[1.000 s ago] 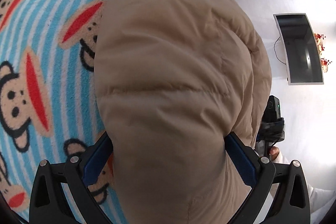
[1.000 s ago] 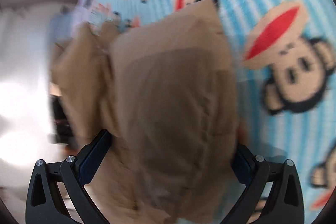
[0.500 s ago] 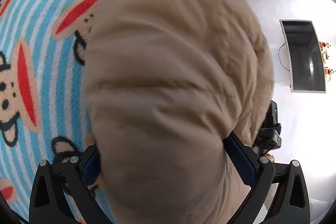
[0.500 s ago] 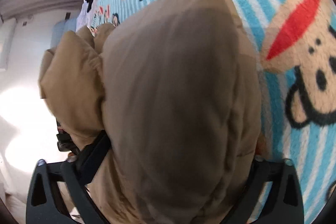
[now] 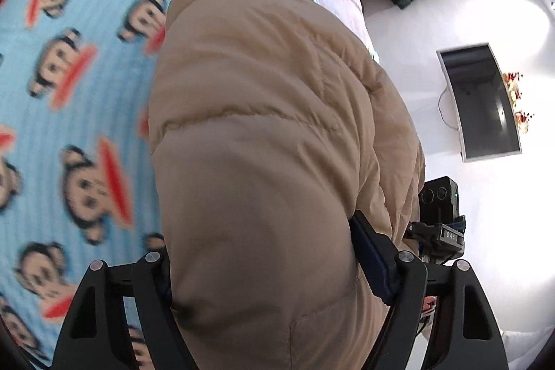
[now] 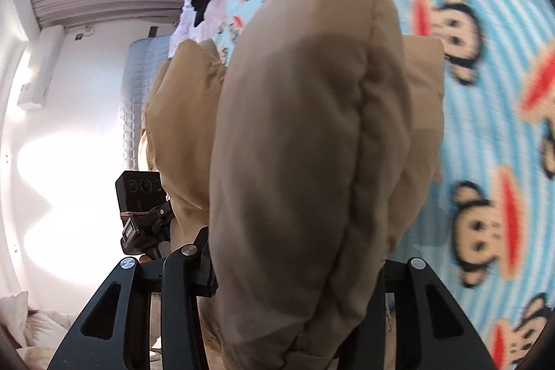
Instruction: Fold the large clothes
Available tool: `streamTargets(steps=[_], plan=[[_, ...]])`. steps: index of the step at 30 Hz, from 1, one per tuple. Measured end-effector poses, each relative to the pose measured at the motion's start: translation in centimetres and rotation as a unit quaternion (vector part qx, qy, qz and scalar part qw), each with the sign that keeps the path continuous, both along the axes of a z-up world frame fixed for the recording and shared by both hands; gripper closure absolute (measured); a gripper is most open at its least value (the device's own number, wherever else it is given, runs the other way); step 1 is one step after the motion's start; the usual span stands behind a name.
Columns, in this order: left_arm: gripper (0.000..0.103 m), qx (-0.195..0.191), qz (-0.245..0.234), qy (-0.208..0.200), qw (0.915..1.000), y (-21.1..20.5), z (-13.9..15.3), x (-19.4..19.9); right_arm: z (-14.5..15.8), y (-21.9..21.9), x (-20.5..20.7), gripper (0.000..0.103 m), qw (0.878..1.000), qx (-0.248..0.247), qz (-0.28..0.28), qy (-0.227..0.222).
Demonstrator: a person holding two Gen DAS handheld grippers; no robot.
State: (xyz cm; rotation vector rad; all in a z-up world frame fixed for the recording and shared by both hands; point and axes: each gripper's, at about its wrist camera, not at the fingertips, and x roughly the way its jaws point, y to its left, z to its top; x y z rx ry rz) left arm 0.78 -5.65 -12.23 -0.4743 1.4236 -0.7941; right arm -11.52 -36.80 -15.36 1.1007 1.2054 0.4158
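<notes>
Tan puffer jacket (image 5: 263,141) bunched between both tongs above the monkey-print blanket (image 5: 69,65). Left gripper (image 5: 274,269) and right gripper (image 6: 295,269), jaws just closing, each pinch a thick fold; the bulk stretches forward from both, neither hand nearer.

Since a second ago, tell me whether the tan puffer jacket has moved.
Yes. In the left wrist view the tan puffer jacket has lifted off the monkey-print blanket, which now looks smaller and farther below.
</notes>
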Motion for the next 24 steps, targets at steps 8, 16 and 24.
streamTargets(steps=[8,16,24], plan=[[0.023,0.013,0.031,-0.016,0.9993,11.5,0.7,6.1,0.6,9.4,7.6,0.055,1.0,0.004,0.012,-0.024],[0.022,0.092,0.071,-0.031,0.9928,23.7,-3.3,12.8,-3.1,19.5,16.5,0.047,1.0,-0.015,0.015,0.009],[0.023,0.137,0.098,-0.087,0.9819,29.3,-1.6,12.7,0.0,21.1,15.9,0.042,0.985,-0.165,0.0,0.051]])
